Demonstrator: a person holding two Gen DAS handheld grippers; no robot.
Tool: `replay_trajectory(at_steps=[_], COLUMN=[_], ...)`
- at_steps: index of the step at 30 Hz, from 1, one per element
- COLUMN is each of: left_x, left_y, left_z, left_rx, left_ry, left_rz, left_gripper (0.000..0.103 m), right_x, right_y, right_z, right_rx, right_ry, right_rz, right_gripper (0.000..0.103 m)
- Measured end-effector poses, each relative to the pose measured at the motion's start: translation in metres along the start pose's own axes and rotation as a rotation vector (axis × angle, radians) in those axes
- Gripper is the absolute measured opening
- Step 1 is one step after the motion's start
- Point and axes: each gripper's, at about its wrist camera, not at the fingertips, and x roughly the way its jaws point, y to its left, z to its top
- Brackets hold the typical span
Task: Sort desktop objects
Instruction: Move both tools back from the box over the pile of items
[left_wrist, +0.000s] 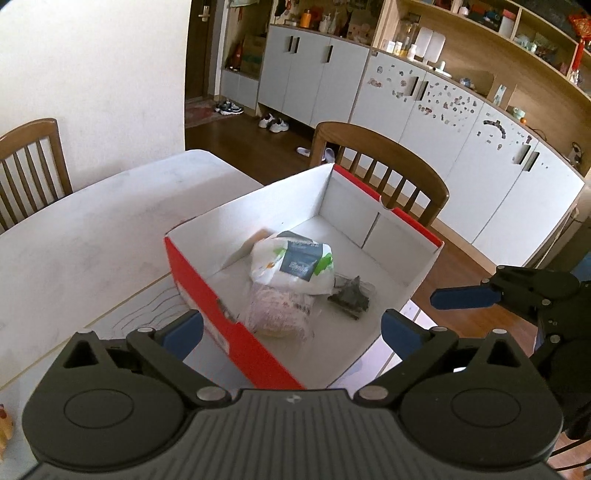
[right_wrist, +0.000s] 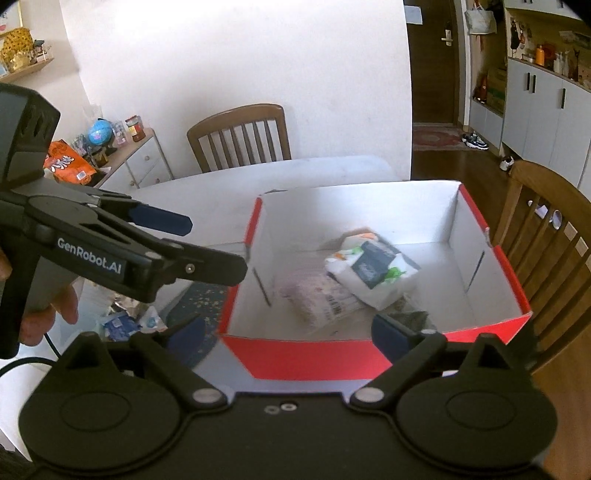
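My left gripper (left_wrist: 291, 328) hangs spread wide and empty over the near edge of the red box (left_wrist: 207, 291); my right gripper (right_wrist: 288, 334) is spread and empty too. Inside the box lie a white packet (left_wrist: 295, 264), a pink packet (left_wrist: 280, 310) and a dark wrapper (left_wrist: 351, 295), touching one another.

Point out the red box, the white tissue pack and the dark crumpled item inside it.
red box (left_wrist: 207, 295), left wrist view, on its red outer side wall.
white tissue pack (left_wrist: 291, 264), left wrist view, on its printed top face.
dark crumpled item (left_wrist: 351, 295), left wrist view, on its middle.

We find the box (left_wrist: 192, 273) open-topped; packets (left_wrist: 291, 264) crowd its near half, far half unobstructed.
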Motion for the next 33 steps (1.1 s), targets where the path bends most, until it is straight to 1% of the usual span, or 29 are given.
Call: replay_trajectory(at_steps=[3, 6, 8, 12, 21, 25, 33], left_x=[-0.009, -0.018, -0.024, -0.035, -0.060, -0.071, -0.089], left_y=[0.006, 0.014, 0.019, 0.034, 0.067, 0.079, 0.094], left_z=[-0.007, -0.015, -0.020, -0.031, -0.053, -0.061, -0.081], left_rx=[0.002, 0.003, 0.006, 0.007, -0.003, -0.009, 0.017], left_ry=[-0.007, -0.014, -0.021, -0.025, -0.049, -0.063, -0.092], left_rz=[0.000, 0.001, 0.008, 0.017, 0.036, 0.044, 0.057], left_gripper=[0.103, 0.103, 0.103, 0.103, 0.103, 0.103, 0.103], right_x=[0.000, -0.002, -0.004, -0.002, 0.009, 0.012, 0.021], right_y=[0.014, 0.028, 0.037, 0.056, 0.099, 0.112, 0.135], right_z=[-0.003, -0.006, -0.008, -0.013, -0.021, -0.023, -0.027], right_rx=[-0.005, 0.001, 0.010, 0.012, 0.007, 0.006, -0.024], right_ry=[-0.004, -0.029, -0.048, -0.060, -0.066, -0.063, -0.048], right_rz=[-0.005, 0.002, 0.006, 0.004, 0.002, 0.001, 0.003], right_gripper=[0.099, 0.103, 0.103, 0.103, 0.103, 0.103, 0.103])
